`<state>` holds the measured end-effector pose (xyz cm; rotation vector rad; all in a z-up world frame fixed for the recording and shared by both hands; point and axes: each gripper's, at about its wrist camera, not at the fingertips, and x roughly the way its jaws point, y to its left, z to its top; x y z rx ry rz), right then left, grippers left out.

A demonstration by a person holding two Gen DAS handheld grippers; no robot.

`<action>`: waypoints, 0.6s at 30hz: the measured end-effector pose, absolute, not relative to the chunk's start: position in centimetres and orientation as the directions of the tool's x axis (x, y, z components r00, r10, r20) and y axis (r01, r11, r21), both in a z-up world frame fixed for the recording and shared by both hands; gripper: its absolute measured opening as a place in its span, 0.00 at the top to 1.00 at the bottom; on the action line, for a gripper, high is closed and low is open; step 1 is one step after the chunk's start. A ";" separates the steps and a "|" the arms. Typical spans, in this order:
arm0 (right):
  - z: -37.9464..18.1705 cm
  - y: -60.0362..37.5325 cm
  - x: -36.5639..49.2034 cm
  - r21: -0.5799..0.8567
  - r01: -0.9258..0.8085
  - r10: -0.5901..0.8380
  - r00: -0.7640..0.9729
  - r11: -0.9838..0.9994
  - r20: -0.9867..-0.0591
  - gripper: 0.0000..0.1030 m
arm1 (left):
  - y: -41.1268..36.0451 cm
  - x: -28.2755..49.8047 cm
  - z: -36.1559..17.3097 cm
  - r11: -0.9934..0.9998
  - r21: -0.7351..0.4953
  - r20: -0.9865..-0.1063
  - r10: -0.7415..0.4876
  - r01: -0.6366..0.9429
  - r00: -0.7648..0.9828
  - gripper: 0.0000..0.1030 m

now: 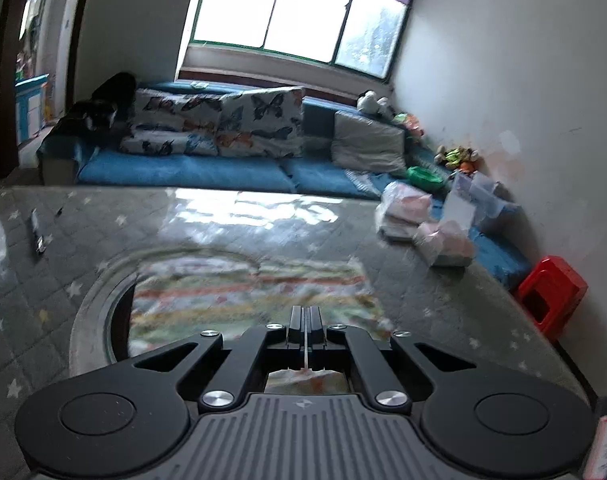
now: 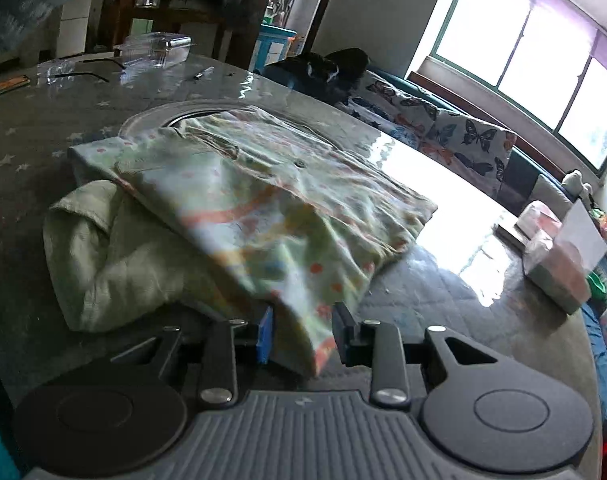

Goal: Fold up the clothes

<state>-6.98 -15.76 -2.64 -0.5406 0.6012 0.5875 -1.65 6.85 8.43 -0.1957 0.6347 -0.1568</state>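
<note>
A: Start with the biggest thing. What is the work surface?

B: A large table under a grey quilted cover with white stars and a glossy clear sheet on top [image 2: 415, 280]. A round glass turntable [image 1: 99, 296] sits in its middle, and behind it runs a long blue sofa with butterfly-print cushions [image 1: 191, 172].

A: And the clothes?

B: A pale green shirt printed with orange and yellow shapes, with a button placket [image 2: 263, 200], lies on the table, partly over the turntable. It looks doubled over into a rough rectangle. Beneath its near left side sits a plain cream-green crumpled garment [image 2: 115, 256], bunched and not folded.

A: What about the tongs?

B: The right gripper [image 2: 303, 334] has its jaws a little apart, with the shirt's hanging near corner between them. The cloth fills the gap, but I cannot tell whether the pads press on it. The left gripper [image 1: 306, 332] is closed; its fingers meet in one thin line. A scrap of the printed cloth shows just behind the fingers, so it seems pinched on a thin edge of the shirt.

A: How far along, then?

B: Partway, I judge. The printed shirt has at least one fold in it, yet its near edge droops and its surface is wrinkled. It needs another fold and some smoothing. The plain garment has not been started.

A: Anything smaller about?

B: Soft pink packets in clear wrapping [image 1: 407, 208] stand at the far right edge.
</note>
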 end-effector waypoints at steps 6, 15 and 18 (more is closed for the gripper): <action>-2.9 -17.0 -6.7 -0.286 -0.618 0.318 0.682 0.732 -0.658 0.75 | 9.1 -2.3 3.7 0.982 -0.187 -0.675 -0.119 -0.013 0.728 0.92; -3.1 -18.8 -5.7 -0.225 -0.548 0.274 0.681 0.805 -0.679 0.69 | 9.7 -2.9 -1.2 0.988 -0.139 -0.749 -0.062 -0.066 0.659 0.79; -2.6 -19.3 -5.7 -0.204 -0.562 0.290 0.664 0.802 -0.690 0.67 | 9.8 -2.9 -1.8 0.992 -0.109 -0.757 -0.045 -0.057 0.652 0.75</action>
